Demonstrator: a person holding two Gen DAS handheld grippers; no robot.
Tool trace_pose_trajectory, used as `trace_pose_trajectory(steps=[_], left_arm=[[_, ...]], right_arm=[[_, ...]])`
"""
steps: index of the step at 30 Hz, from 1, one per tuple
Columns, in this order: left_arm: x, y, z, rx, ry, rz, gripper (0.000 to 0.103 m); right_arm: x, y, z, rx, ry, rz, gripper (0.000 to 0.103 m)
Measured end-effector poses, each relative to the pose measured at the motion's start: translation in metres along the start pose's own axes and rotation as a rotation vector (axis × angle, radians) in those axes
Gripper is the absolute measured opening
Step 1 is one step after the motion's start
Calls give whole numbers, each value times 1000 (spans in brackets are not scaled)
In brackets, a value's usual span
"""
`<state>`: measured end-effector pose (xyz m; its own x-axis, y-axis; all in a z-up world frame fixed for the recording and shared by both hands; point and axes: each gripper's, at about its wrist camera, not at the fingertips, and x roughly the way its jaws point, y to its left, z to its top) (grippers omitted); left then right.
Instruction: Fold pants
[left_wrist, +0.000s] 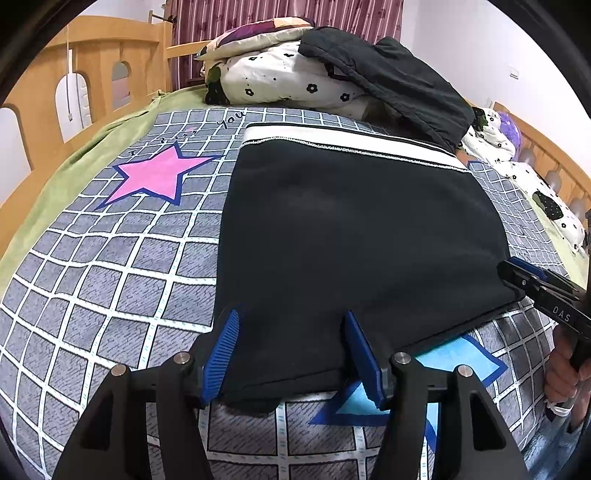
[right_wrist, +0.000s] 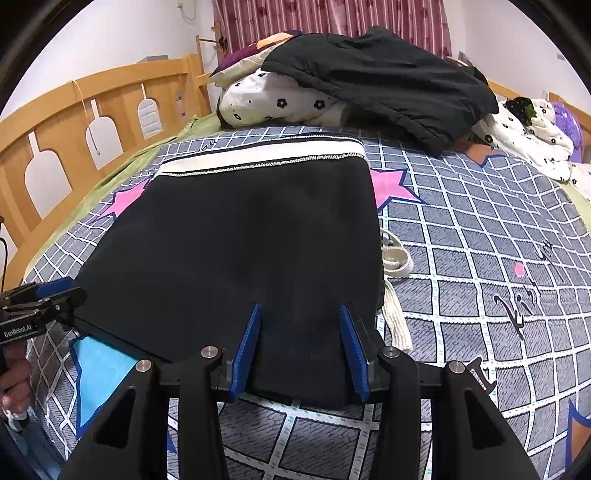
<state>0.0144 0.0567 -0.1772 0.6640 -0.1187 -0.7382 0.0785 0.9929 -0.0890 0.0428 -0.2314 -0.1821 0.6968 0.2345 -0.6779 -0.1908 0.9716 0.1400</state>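
The black pants (left_wrist: 354, 236) lie folded flat on the bed, with a white waistband (left_wrist: 347, 142) at the far end. They also show in the right wrist view (right_wrist: 243, 236). My left gripper (left_wrist: 290, 321) is open, its blue fingers (left_wrist: 221, 354) straddling the near left edge of the pants. My right gripper (right_wrist: 301, 314) is open, straddling the near right edge. Each gripper shows at the side of the other's view: the right one (left_wrist: 535, 288) and the left one (right_wrist: 40, 299).
The bed has a grey checked sheet (left_wrist: 110, 266) with pink and blue stars. A white drawstring (right_wrist: 395, 258) lies right of the pants. Pillows and a dark jacket (right_wrist: 380, 81) are piled at the far end. A wooden bed rail (right_wrist: 74, 122) runs along the left.
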Motion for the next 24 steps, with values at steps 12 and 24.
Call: trace_pose_trajectory(steps=[12, 24], left_arm=[[11, 12, -2, -94, 82, -4, 77], [-34, -4, -15, 1, 31, 21, 73]], right_arm=[[0, 1, 2, 29, 44, 7, 52], [-29, -2, 0, 74, 66, -79, 57]])
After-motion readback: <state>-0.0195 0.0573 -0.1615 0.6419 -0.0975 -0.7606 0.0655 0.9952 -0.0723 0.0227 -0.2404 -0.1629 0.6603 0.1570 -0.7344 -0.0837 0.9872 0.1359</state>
